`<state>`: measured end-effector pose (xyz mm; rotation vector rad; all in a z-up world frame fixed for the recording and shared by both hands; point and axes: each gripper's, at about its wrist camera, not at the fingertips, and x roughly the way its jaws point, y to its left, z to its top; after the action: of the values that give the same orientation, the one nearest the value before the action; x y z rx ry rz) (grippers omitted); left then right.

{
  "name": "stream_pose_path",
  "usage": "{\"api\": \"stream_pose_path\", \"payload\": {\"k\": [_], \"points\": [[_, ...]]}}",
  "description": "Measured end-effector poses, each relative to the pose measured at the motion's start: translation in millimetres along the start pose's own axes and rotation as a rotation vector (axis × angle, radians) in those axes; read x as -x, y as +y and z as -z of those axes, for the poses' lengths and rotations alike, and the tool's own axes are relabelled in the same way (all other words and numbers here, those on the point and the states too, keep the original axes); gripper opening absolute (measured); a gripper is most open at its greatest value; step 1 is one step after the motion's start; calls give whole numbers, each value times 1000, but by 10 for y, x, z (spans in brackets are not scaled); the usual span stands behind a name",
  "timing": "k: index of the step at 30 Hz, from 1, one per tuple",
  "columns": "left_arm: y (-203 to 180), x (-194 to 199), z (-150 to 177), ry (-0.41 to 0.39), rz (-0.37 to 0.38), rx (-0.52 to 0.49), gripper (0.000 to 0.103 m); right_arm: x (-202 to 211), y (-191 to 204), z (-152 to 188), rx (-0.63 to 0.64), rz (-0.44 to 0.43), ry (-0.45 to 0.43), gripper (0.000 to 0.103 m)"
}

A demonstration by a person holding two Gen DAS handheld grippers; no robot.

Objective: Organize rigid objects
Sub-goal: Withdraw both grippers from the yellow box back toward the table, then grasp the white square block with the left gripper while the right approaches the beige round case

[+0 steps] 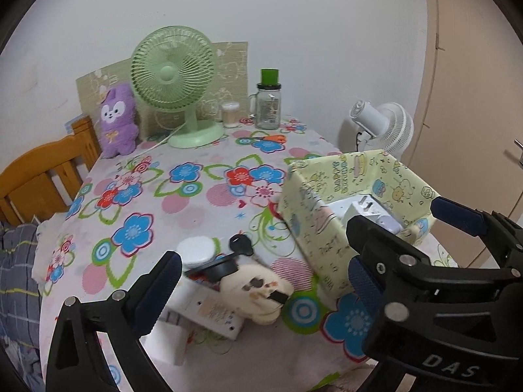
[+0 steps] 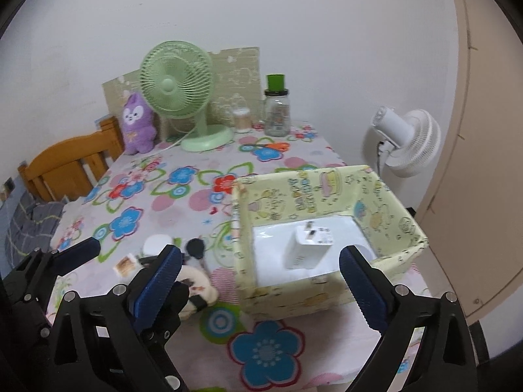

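One thing is in the box, more are left on the table.

The white plug charger [image 2: 309, 243] lies inside the yellow cartoon box [image 2: 327, 192]. Just beside the box, a small pile waits on the flowery tablecloth [image 1: 183, 209]: a white round case [image 1: 196, 250], a black key [image 1: 241, 245] and a cream toy [image 1: 255, 290]. The left gripper [image 1: 266, 279] and the right gripper [image 2: 260, 279] both stand wide and hold nothing.
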<state>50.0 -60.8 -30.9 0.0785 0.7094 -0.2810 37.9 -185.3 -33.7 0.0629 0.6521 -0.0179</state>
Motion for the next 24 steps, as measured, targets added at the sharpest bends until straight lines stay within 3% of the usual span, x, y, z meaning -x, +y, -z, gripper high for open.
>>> {"api": "stream_pose_path", "payload": {"k": [14, 24], "points": [[339, 220, 248, -32, -44, 19, 103, 89, 421, 134, 73, -68, -18, 100], [562, 207, 476, -14, -65, 47, 103, 48, 641, 305, 102, -84, -33, 100]]}}
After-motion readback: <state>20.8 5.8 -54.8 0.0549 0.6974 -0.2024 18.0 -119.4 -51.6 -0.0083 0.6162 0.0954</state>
